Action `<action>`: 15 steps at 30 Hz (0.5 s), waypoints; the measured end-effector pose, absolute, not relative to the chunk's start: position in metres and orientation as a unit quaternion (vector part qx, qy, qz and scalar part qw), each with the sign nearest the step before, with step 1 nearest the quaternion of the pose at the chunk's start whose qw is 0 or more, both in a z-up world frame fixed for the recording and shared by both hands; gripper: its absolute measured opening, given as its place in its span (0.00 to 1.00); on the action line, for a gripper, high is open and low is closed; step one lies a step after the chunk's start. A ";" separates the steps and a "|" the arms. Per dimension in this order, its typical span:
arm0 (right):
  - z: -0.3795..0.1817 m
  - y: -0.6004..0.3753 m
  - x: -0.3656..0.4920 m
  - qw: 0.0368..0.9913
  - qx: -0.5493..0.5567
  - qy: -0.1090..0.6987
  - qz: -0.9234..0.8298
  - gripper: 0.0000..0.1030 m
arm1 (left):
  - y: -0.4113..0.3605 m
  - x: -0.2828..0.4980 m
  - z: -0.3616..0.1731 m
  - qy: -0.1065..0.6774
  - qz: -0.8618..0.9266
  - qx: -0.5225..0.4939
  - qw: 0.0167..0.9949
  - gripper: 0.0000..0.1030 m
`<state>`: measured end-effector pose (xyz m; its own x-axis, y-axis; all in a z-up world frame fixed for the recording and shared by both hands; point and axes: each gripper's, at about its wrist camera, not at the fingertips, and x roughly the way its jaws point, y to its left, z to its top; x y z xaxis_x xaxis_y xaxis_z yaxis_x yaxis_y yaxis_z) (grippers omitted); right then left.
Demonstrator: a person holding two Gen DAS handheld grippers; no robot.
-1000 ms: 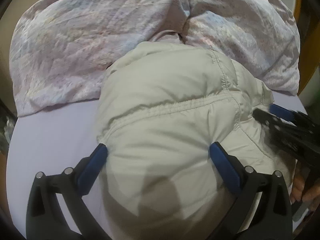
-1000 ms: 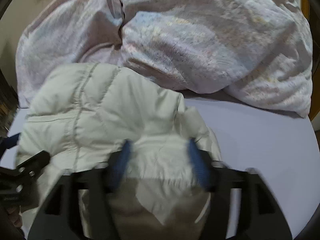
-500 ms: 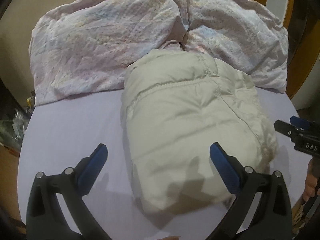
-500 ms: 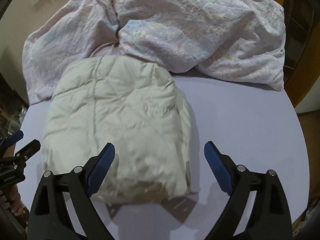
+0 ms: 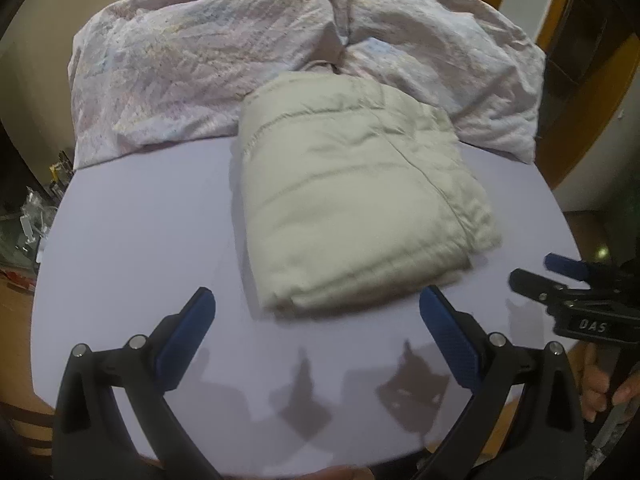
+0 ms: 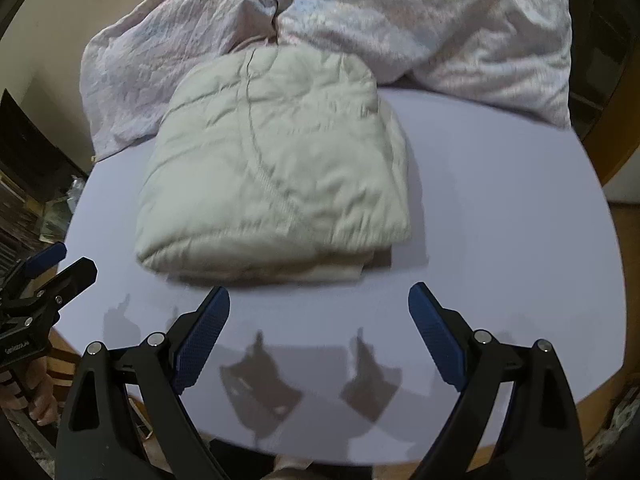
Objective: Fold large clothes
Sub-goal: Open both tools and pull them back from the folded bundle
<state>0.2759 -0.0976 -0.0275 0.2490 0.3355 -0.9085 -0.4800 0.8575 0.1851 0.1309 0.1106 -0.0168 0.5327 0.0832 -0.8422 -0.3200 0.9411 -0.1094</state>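
Nearest the lens in the left wrist view, the left gripper (image 5: pixel 314 320) hangs over bare lavender bench (image 5: pixel 132 240) with its blue pads spread wide, holding and touching nothing. The right gripper (image 6: pixel 318 316) shows the same in its own view: jaws wide apart, empty, above the bench's near edge; each gripper also appears at the other's side, at about 3 o'clock and 9 o'clock, clear of the cloth.

Just beyond both, toward 12 o'clock, the cream padded jacket (image 6: pixel 276 168) lies on the bench as a compact, roughly rectangular bundle, layers stacked, edges fairly even (one lower layer peeks out along the near right corner). Its far end touches the rumpled pink quilt (image 5: pixel 248 48) heaped at the back.

Judging by that tidy shape and two empty grippers, the folding looks essentially done; at most a little squaring up is left.
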 end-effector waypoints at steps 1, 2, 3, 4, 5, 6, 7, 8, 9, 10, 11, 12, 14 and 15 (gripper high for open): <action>-0.027 -0.099 0.271 0.786 -0.063 0.557 0.258 0.90 | 0.108 0.126 -0.016 0.471 0.114 -0.129 0.865 0.98; -0.028 -0.102 0.265 0.784 -0.062 0.561 0.261 0.90 | 0.106 0.123 -0.015 0.472 0.114 -0.130 0.865 0.98; -0.028 -0.104 0.259 0.782 -0.063 0.562 0.263 0.90 | 0.104 0.119 -0.015 0.472 0.115 -0.132 0.864 0.98; -0.028 -0.105 0.256 0.781 -0.065 0.563 0.264 0.90 | 0.102 0.115 -0.014 0.472 0.116 -0.133 0.864 0.98; -0.027 -0.107 0.251 0.779 -0.069 0.563 0.266 0.90 | 0.100 0.111 -0.014 0.473 0.118 -0.136 0.862 0.98; -0.027 -0.108 0.247 0.778 -0.070 0.564 0.268 0.90 | 0.099 0.108 -0.014 0.475 0.118 -0.137 0.861 0.98; -0.026 -0.110 0.244 0.776 -0.071 0.566 0.270 0.90 | 0.098 0.106 -0.014 0.476 0.118 -0.139 0.860 0.98; -0.025 -0.111 0.242 0.774 -0.071 0.568 0.271 0.90 | 0.096 0.102 -0.013 0.478 0.118 -0.140 0.859 0.98; -0.024 -0.113 0.240 0.772 -0.070 0.570 0.272 0.90 | 0.095 0.100 -0.013 0.478 0.118 -0.139 0.859 0.98; -0.023 -0.115 0.239 0.771 -0.069 0.571 0.273 0.90 | 0.094 0.098 -0.013 0.479 0.118 -0.138 0.859 0.98; -0.022 -0.117 0.237 0.771 -0.068 0.572 0.273 0.90 | 0.092 0.096 -0.012 0.479 0.117 -0.141 0.858 0.98; -0.021 -0.118 0.236 0.770 -0.068 0.573 0.273 0.90 | 0.091 0.094 -0.012 0.480 0.115 -0.145 0.858 0.98; -0.020 -0.122 0.234 0.768 -0.064 0.576 0.272 0.90 | 0.088 0.092 -0.012 0.480 0.111 -0.152 0.857 0.98; -0.020 -0.123 0.233 0.767 -0.062 0.578 0.273 0.90 | 0.086 0.090 -0.012 0.480 0.109 -0.155 0.857 0.98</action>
<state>0.2333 -0.1228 -0.0201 0.1839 0.3461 -0.9200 -0.4904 0.8434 0.2192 0.0903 0.0862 -0.0121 0.5165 0.0377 -0.8555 -0.3342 0.9287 -0.1608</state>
